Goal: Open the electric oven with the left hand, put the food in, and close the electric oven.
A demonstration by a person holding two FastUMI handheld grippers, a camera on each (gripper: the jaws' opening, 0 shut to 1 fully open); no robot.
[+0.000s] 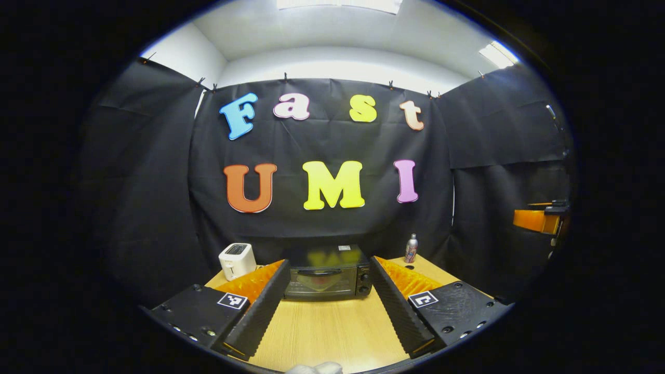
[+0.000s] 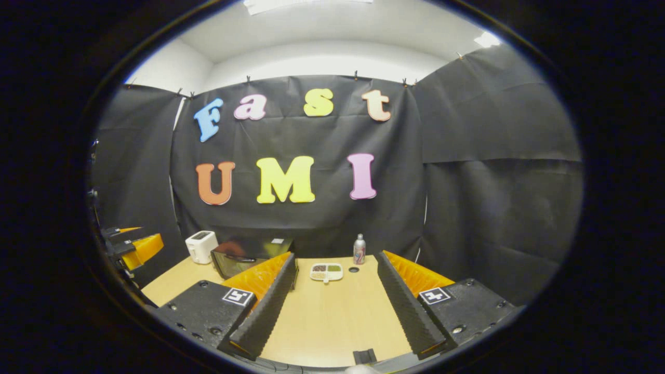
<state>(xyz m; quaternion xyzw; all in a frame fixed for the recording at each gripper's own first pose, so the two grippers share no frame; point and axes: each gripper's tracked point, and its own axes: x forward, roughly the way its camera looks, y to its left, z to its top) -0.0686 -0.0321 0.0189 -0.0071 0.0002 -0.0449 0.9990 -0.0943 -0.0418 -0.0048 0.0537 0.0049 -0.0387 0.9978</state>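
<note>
The table (image 1: 332,332) carries every item, and both grippers hover over its near edge. The electric oven (image 1: 327,272) stands at the far edge, left of centre, with its door closed and its long axis running parallel to that edge. In the left gripper view the oven lies straight ahead, framed between the two fingers, with the door handle (image 1: 319,271) horizontal along the top of the door. The left gripper (image 1: 327,311) is released, jaws spread wide, holding nothing. It is judged the nearer one to the oven and is already aligned with the handle.

The right gripper (image 2: 332,306) is likewise released and empty. In the right gripper view the food tray (image 2: 326,271) lies ahead between its fingers, near the far edge, just right of the oven.

The toaster (image 1: 237,261) stands at the far left corner. The bottle (image 2: 359,249) stands at the far edge, behind the tray.
</note>
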